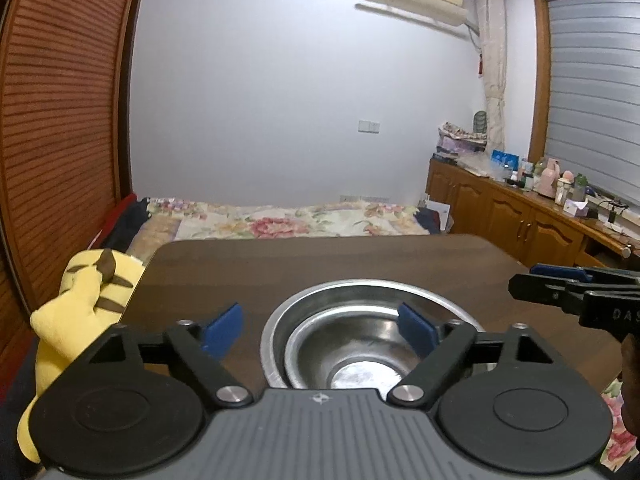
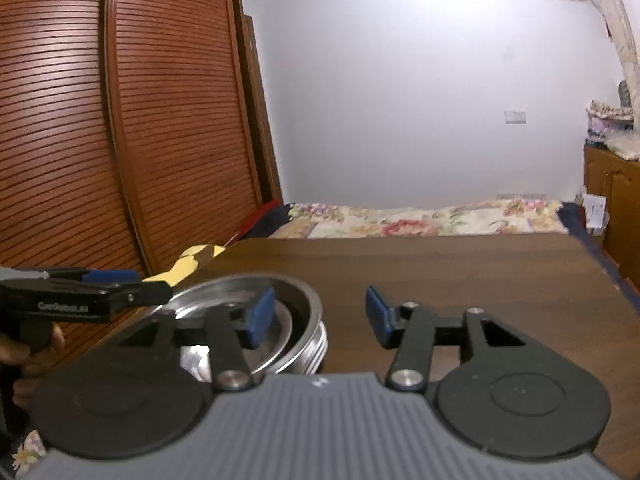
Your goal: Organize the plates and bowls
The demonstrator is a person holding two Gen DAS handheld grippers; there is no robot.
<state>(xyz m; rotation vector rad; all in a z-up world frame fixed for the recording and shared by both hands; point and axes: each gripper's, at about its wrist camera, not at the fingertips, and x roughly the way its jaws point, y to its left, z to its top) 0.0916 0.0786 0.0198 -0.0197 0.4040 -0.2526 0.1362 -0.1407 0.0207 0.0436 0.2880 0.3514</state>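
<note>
1. Left tongs (image 1: 320, 330) sit nearest the lens in the left wrist view; their two blue pads stand wide apart with nothing pressed between them.
2. Right tongs (image 2: 320, 316) are likewise apart, with only bare bench between the pads; no object is gripped. The left pad overlaps the bowl stack in the picture, and contact cannot be determined.
3. Count: two tongs, each held by one hand. One hand (image 2: 28, 356) is visible on the left handle.
4. Count: one stack of metal bowls (image 1: 360, 332). Two nested rims are distinct from above; the right wrist view shows more ridged edges at the side, and the exact number cannot be determined.
5. Location: the stack stands on the near left part of the bench (image 1: 320, 260), directly ahead of the left tongs.
6. Orientation: the bowls are upright, mouths facing up. They are round, so no long axis applies.
7. Surface: dark wood-grain bench with rounded corners.
8. Room: a bed (image 1: 288, 220) with a floral cover lies beyond the bench, a louvred wooden wardrobe (image 2: 120, 120) on the left, a yellow plush toy (image 1: 76, 312) beside the bench's left edge.
</note>
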